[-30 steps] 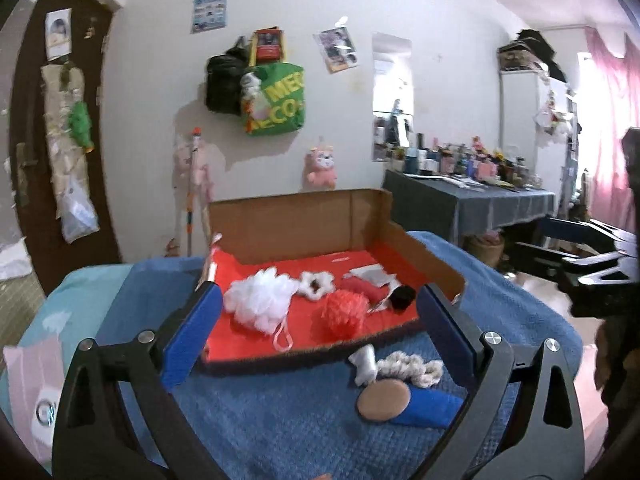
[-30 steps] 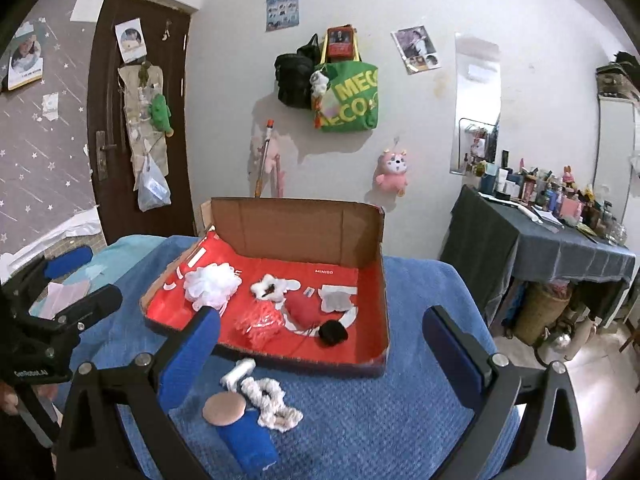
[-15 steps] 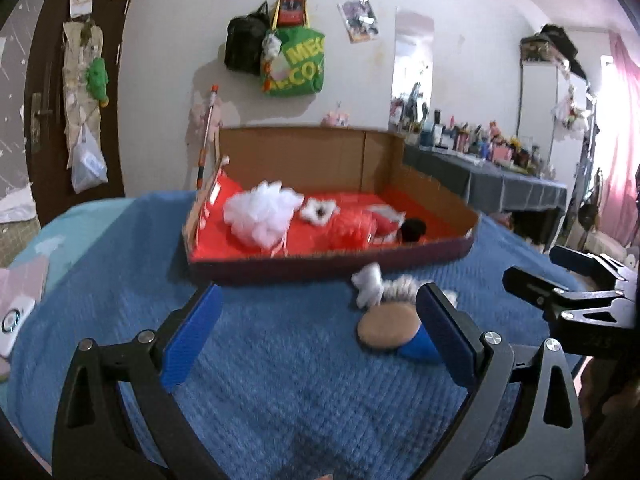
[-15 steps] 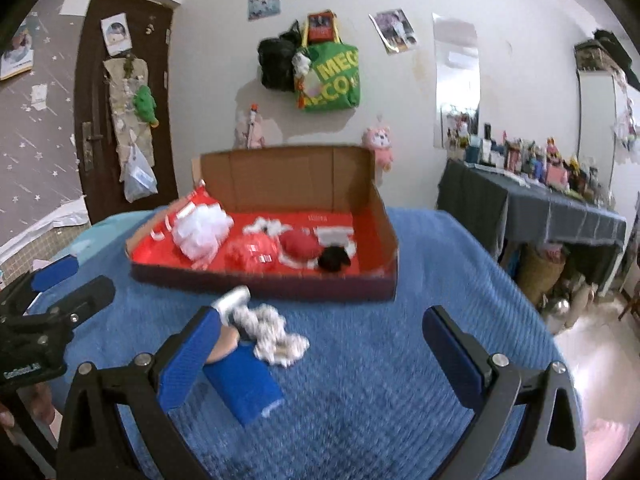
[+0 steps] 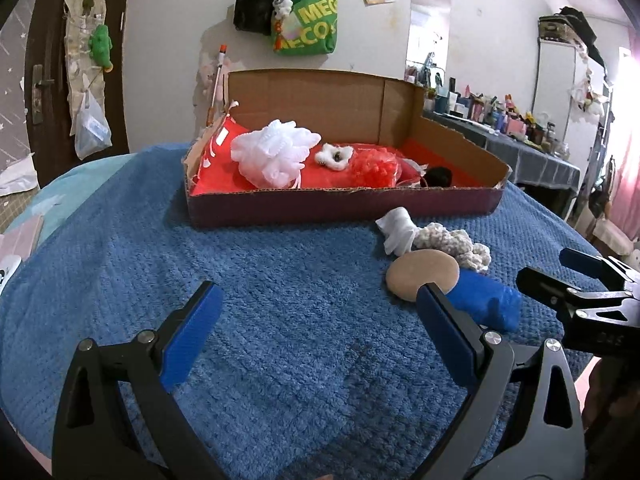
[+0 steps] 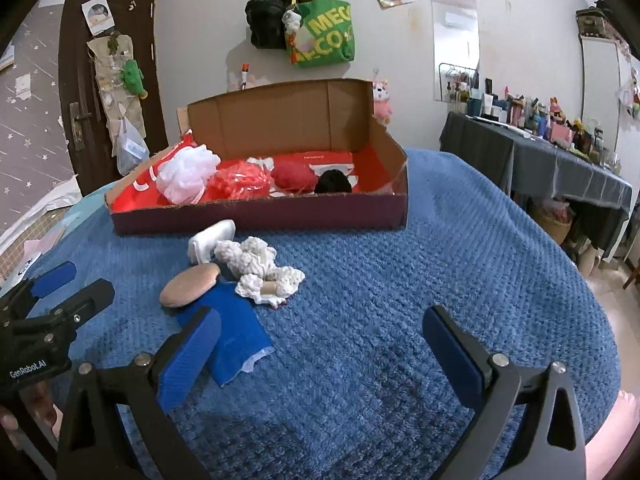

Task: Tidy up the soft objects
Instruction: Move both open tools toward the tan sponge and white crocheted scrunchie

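A cardboard box (image 5: 344,206) (image 6: 280,216) with a red lining sits on the blue blanket. It holds a white mesh pouf (image 5: 274,152) (image 6: 186,174), red mesh (image 5: 374,168) (image 6: 238,184), a red ball (image 6: 294,176) and a black ball (image 5: 438,176) (image 6: 333,182). In front of it lie a white roll (image 5: 396,230) (image 6: 210,240), a cream knitted piece (image 5: 454,244) (image 6: 260,268), a tan round pad (image 5: 424,274) (image 6: 190,290) and a blue cloth (image 5: 484,302) (image 6: 236,332). My left gripper (image 5: 316,340) is open over bare blanket. My right gripper (image 6: 320,354) is open, its left finger beside the blue cloth.
The blue blanket (image 5: 260,280) (image 6: 460,260) covers a rounded surface that drops off at its edges. A dark cluttered table (image 6: 560,160) stands at the right. A door (image 6: 76,80) and hanging bags (image 6: 320,36) are on the far wall.
Both grippers have come down and closer to the blanket, so the box and the loose items look nearer and lower-angled. Both stay open. Nothing on the blanket has moved.
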`<act>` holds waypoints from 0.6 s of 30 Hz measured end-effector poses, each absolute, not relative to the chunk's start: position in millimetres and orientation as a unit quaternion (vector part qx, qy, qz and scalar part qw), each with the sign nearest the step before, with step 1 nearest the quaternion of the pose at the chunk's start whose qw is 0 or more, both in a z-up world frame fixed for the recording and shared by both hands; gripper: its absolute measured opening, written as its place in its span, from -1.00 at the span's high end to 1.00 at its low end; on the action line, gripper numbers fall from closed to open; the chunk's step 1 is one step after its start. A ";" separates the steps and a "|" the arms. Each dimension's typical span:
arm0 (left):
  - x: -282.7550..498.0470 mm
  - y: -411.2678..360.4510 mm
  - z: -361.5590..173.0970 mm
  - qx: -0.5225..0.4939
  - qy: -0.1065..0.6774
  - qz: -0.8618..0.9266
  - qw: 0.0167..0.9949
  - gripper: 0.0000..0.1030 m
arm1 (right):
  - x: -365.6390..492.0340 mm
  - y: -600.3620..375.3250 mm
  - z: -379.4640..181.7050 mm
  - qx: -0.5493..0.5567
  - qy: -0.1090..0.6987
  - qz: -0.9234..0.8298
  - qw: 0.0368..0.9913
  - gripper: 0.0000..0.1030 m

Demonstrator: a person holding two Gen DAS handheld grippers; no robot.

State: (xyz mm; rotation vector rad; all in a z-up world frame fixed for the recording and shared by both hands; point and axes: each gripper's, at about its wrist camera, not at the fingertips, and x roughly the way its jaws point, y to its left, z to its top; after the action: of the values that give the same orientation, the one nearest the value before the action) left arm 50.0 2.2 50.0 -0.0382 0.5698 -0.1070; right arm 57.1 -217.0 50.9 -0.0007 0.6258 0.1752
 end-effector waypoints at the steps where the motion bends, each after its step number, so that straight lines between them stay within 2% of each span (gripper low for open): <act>1: 51.4 1.6 49.5 -0.018 0.283 -0.053 0.958 -0.92 | 58.3 -217.1 50.3 -0.001 0.310 0.086 0.947 -1.00; 18: 94.4 -29.1 48.4 -0.004 0.363 -0.174 0.916 -0.92 | 103.8 -234.9 49.7 0.063 0.374 0.169 0.910 -1.00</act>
State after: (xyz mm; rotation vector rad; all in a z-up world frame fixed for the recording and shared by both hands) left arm 94.4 -29.1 48.4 -0.0074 0.7464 -0.3574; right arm 103.8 -234.9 49.7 0.1297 0.7722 0.3490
